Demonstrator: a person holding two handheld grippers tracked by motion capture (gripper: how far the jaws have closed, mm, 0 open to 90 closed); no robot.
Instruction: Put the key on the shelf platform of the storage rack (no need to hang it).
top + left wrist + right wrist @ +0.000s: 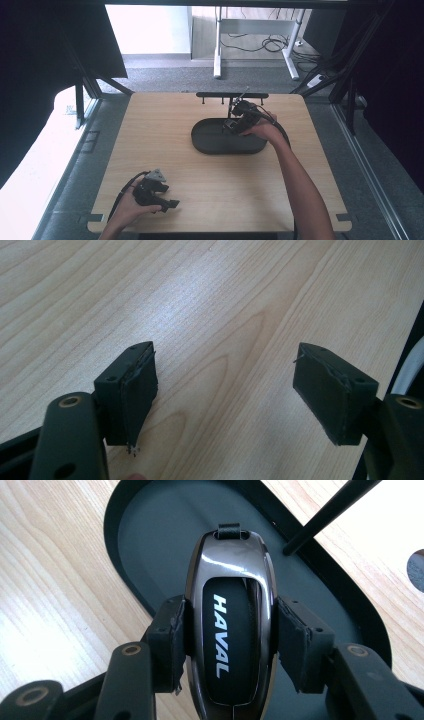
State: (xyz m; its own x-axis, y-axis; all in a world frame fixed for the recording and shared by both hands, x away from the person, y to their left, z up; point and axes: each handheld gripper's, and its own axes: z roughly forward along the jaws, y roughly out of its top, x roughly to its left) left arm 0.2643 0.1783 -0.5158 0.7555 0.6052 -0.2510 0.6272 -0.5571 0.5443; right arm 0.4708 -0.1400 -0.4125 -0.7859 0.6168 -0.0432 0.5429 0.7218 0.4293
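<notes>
Light wooden table (pixel 165 130), dark oval tray (pixel 210 142) at its middle.

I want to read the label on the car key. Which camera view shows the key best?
The right gripper view: the car key fills the middle, clamped between the right claw, with HAVAL readable, above the dark tray. In the high view the key is hidden among the claw and hand. The left gripper view looks at bare table.
</notes>
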